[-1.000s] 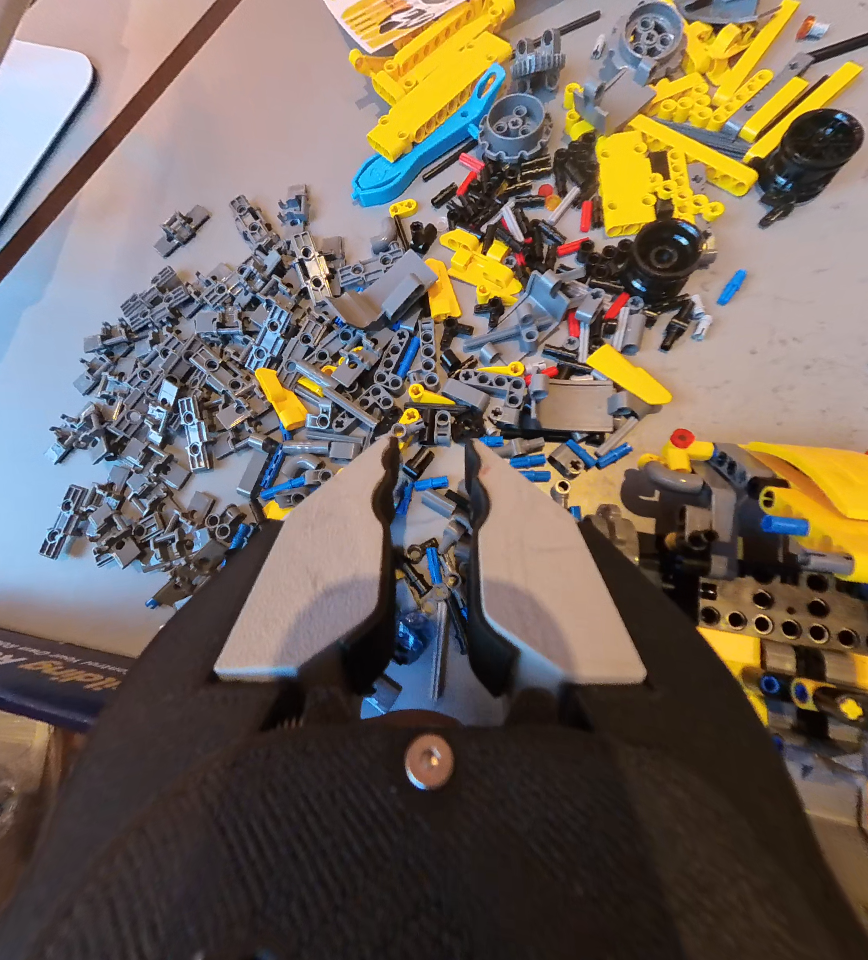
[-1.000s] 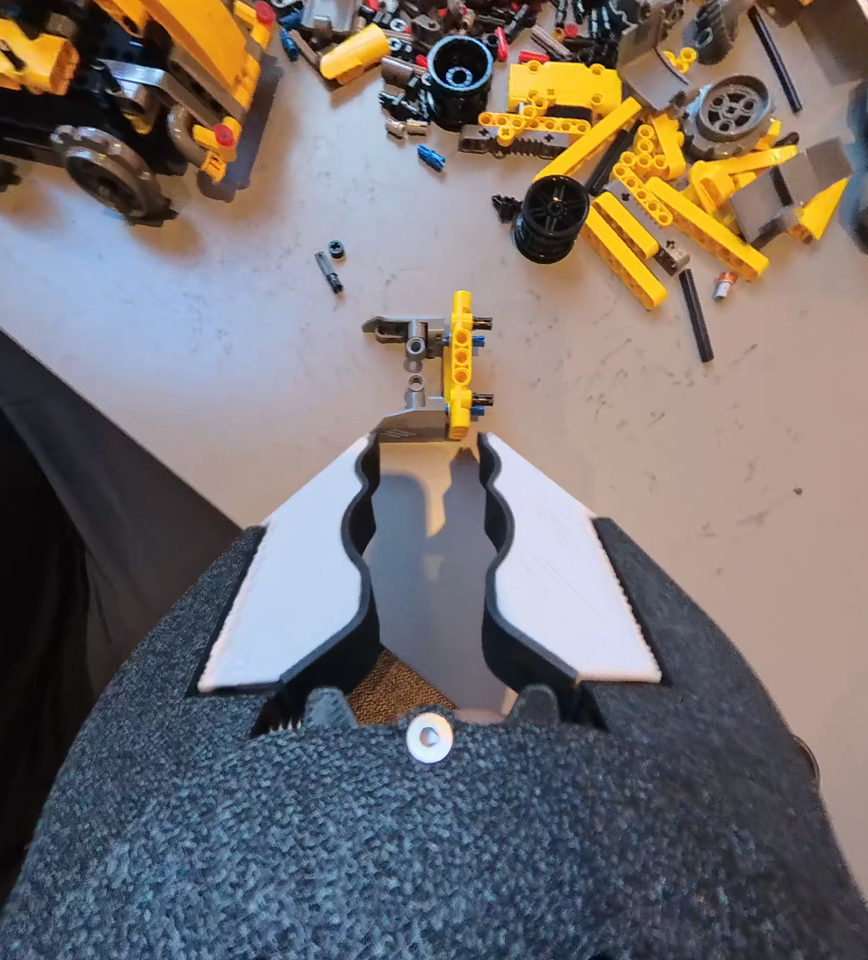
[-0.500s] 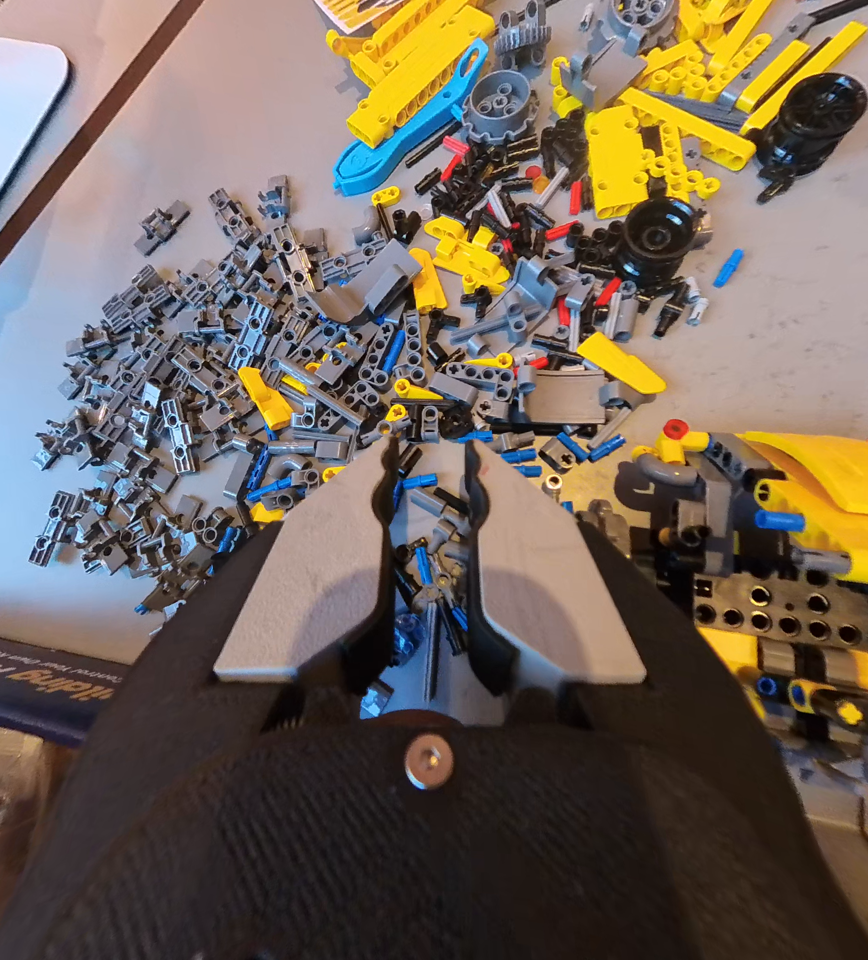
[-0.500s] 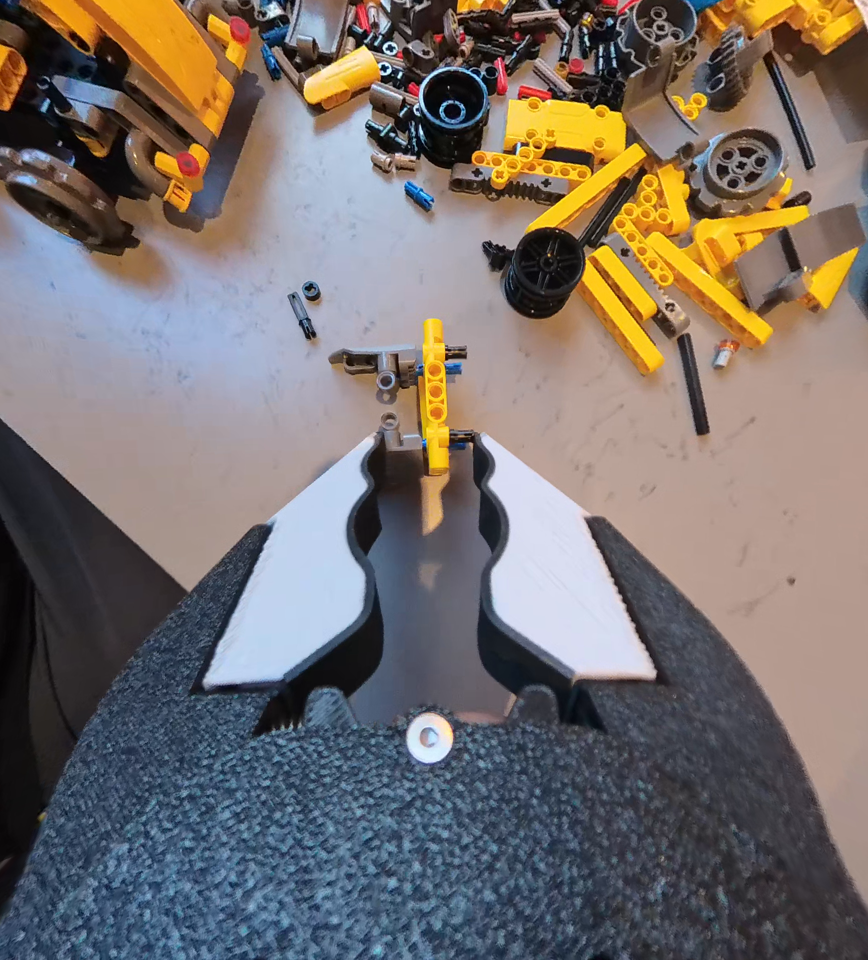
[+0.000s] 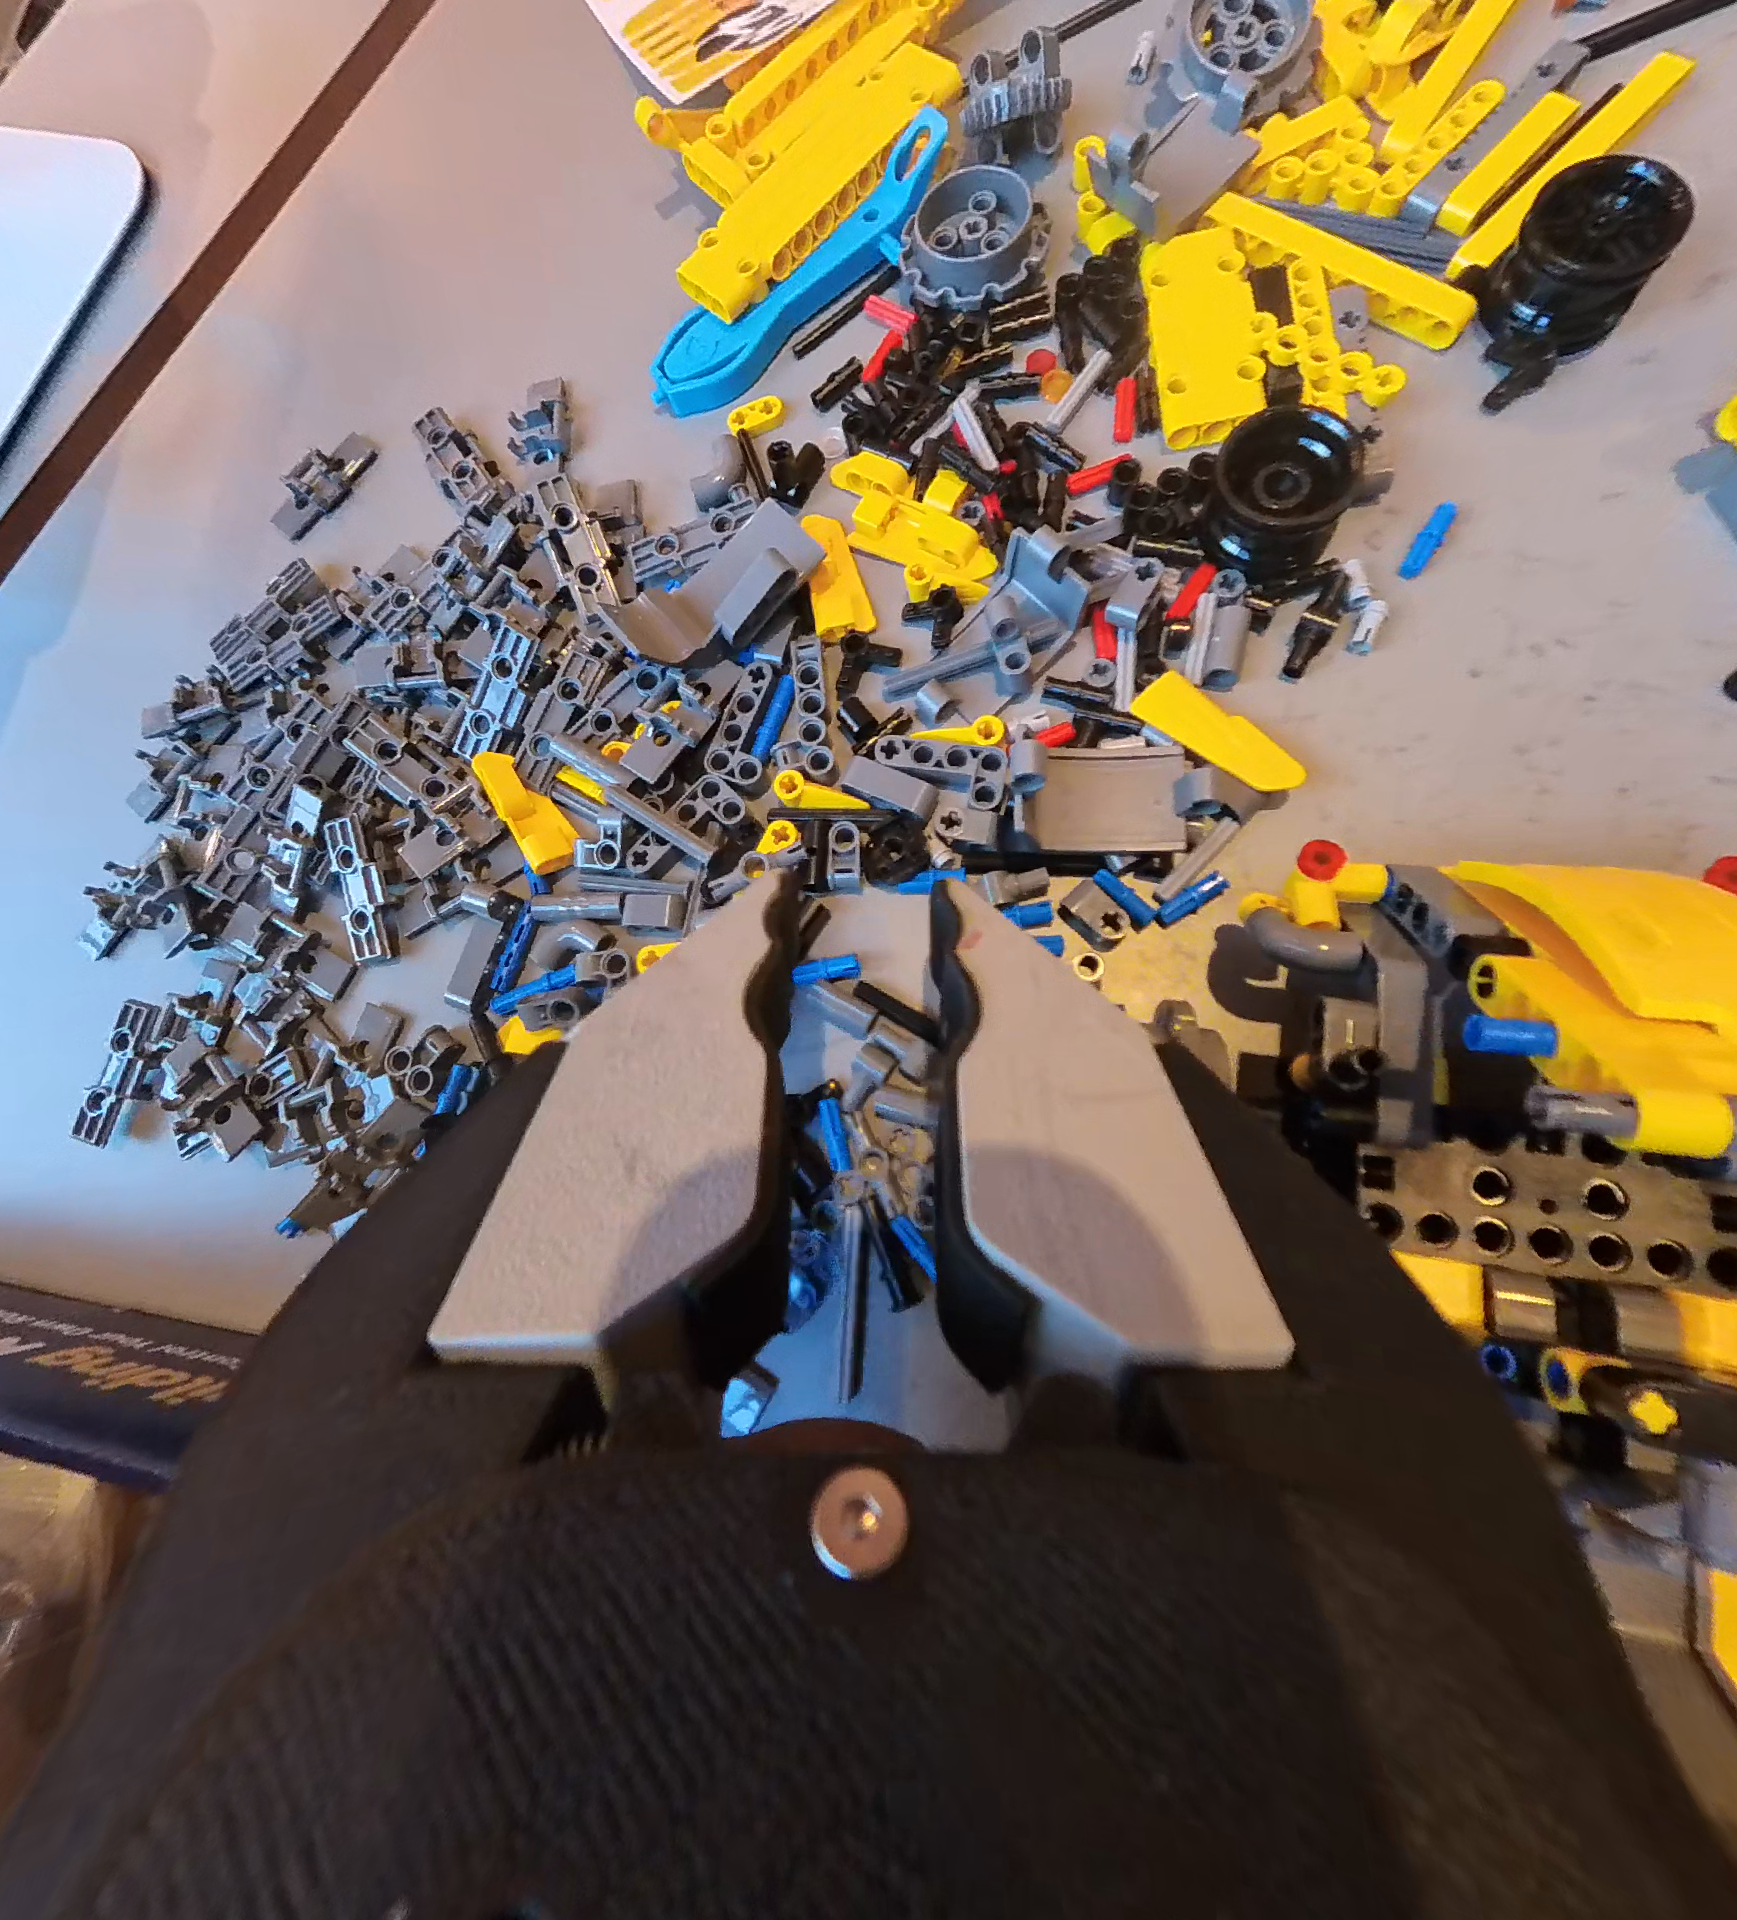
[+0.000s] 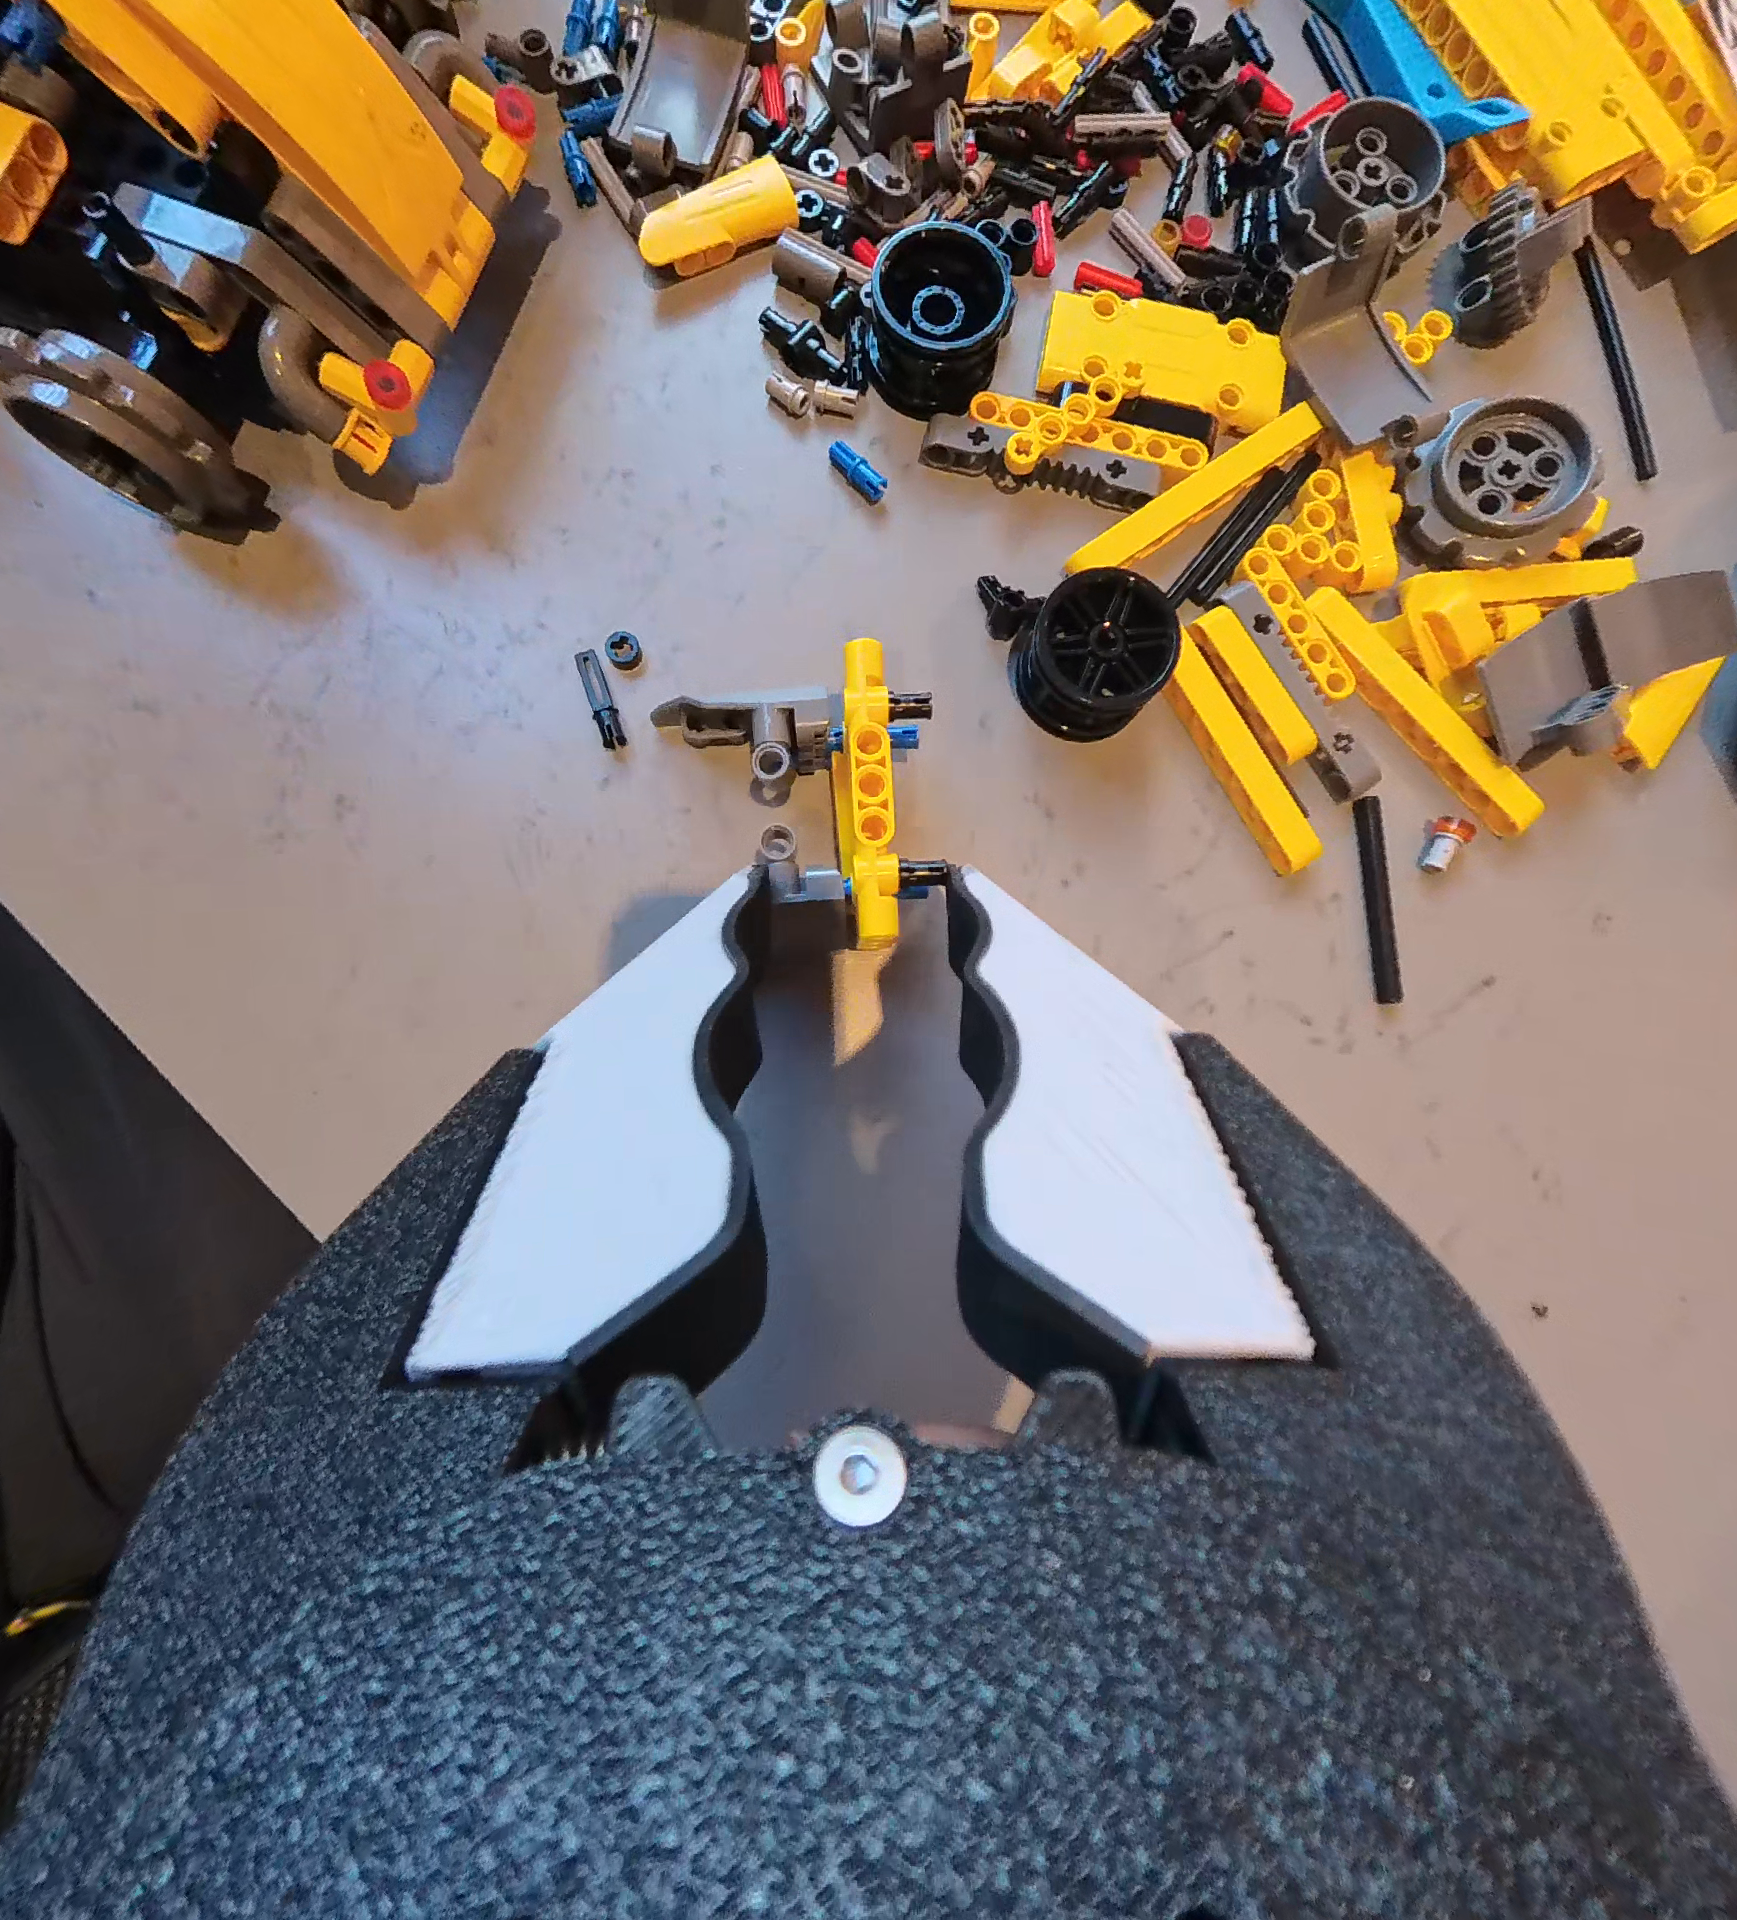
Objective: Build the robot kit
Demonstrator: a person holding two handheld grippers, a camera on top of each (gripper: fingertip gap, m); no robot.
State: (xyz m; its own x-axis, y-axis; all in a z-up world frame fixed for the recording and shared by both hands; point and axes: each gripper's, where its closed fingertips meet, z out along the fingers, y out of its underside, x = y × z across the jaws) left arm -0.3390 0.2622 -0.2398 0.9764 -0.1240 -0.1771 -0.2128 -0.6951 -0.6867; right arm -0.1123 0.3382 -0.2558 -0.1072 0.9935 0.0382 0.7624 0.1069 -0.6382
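The grey surface [image 6: 428, 935] carries loose plastic construction-toy parts and a partly built yellow and black vehicle model [image 5: 1570, 1091].

Left hand-held gripper [image 5: 859, 914]: jaws apart, holding nothing, over the near edge of a heap of small grey connector pieces [image 5: 376, 779], with blue pins [image 5: 822, 966] and black pins between the fingers.

Right hand-held gripper [image 6: 853, 894]: jaws apart, fingertips either side of the near end of a small yellow-beam subassembly [image 6: 864, 769] lying on the surface. Contact cannot be determined. A black wheel hub [image 6: 1092, 655] lies near, to the right.
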